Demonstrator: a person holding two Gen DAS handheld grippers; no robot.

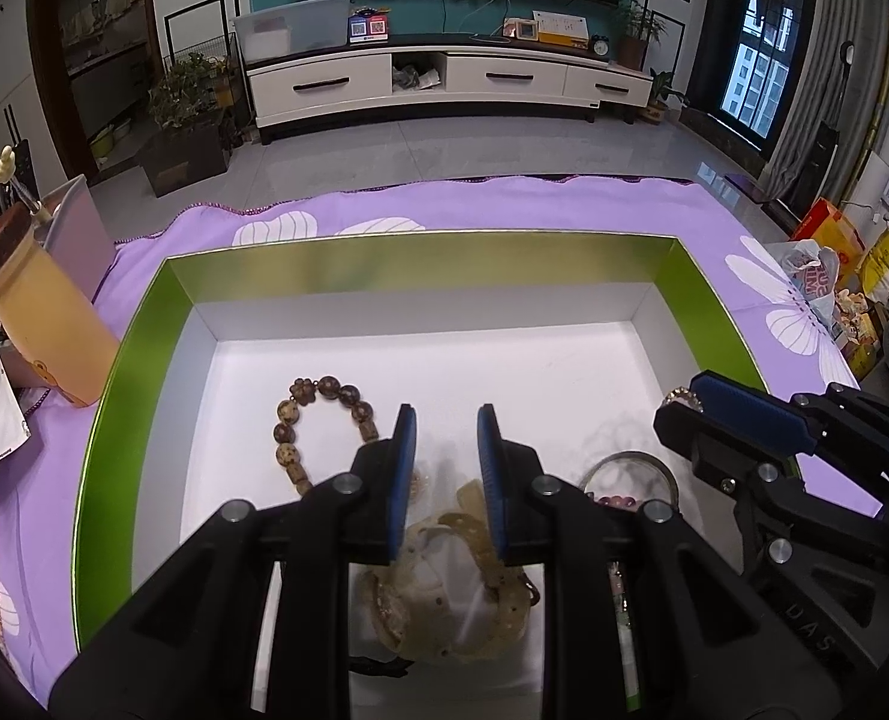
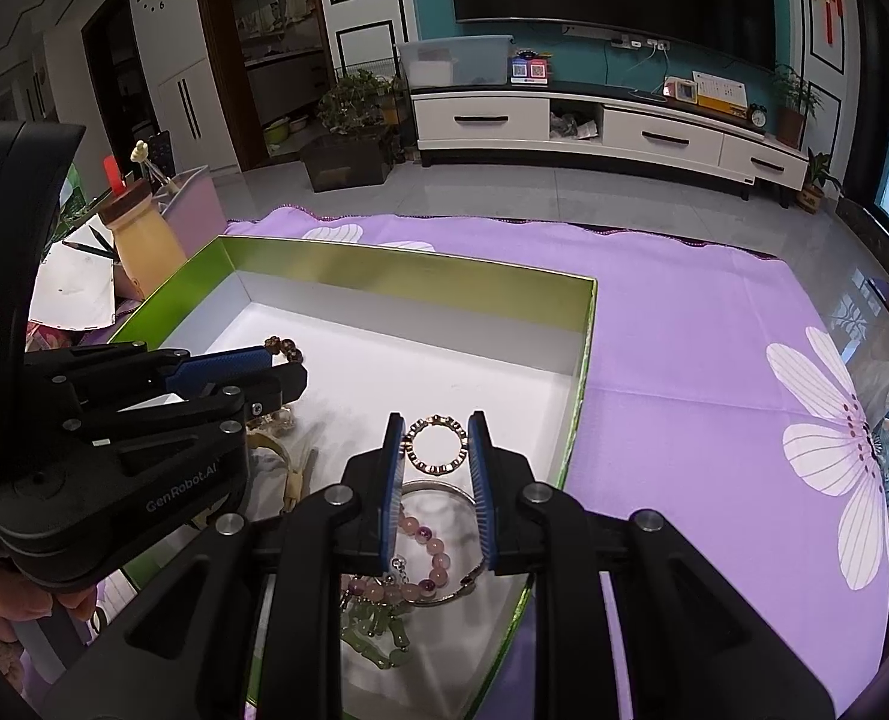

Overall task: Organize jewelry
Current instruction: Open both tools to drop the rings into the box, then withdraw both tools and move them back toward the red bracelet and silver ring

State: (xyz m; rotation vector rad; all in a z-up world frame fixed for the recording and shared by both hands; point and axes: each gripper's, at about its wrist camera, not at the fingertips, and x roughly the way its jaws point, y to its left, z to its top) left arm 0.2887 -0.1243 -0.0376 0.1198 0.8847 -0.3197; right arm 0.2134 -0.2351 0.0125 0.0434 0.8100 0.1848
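Observation:
A green box (image 1: 144, 336) with a white floor holds the jewelry. In the left wrist view a brown bead bracelet (image 1: 300, 426) lies on the floor left of my left gripper (image 1: 446, 426), which is open and empty above pale yellowish flat bracelets (image 1: 456, 564). My right gripper (image 2: 435, 441) is shut on a thin gold beaded ring bracelet (image 2: 434, 443), held by its two sides above the box floor. Under it lie a silver bangle (image 2: 444, 489), a pink bead bracelet (image 2: 429, 558) and green jade beads (image 2: 378, 630). The right gripper also shows in the left wrist view (image 1: 744, 414).
The box (image 2: 582, 360) sits on a purple floral cloth (image 2: 714, 390). A tan bottle (image 1: 42, 312) and a pen holder (image 1: 75, 222) stand left of the box. Bags and boxes (image 1: 834, 264) lie at the right edge. The left gripper's body (image 2: 144, 450) fills the left of the right wrist view.

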